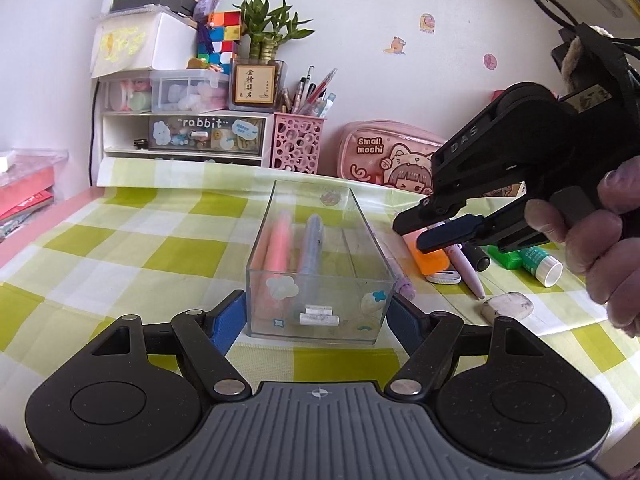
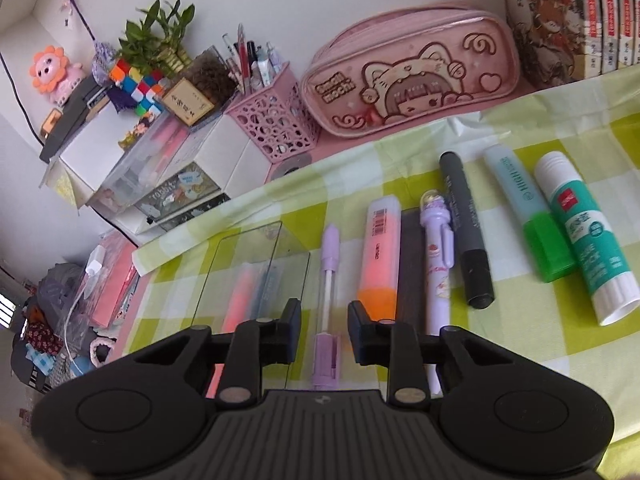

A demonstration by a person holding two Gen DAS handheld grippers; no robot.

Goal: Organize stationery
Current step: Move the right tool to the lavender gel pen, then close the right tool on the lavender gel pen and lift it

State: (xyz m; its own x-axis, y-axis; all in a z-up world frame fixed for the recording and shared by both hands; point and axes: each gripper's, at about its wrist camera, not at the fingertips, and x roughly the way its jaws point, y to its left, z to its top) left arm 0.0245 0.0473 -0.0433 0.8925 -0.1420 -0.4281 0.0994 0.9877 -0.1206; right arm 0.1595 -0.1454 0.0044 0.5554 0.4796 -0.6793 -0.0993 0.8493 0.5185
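While my left tool (image 1: 316,312) is clamping the clear box (image 1: 316,264), my right tool (image 2: 324,330) is straddling the purple pen (image 2: 327,308), jaws slightly apart, not gripping.

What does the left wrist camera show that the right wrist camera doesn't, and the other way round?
Only the left wrist view shows the left gripper clamped on the clear box, the eraser, and the hand holding the right gripper.

Only the right wrist view shows the row of books and the whole purple pen lying between the right gripper's fingers, which don't touch it.

Both show the clear box, pink pencil case, pink pen cup, glue stick and checked cloth.
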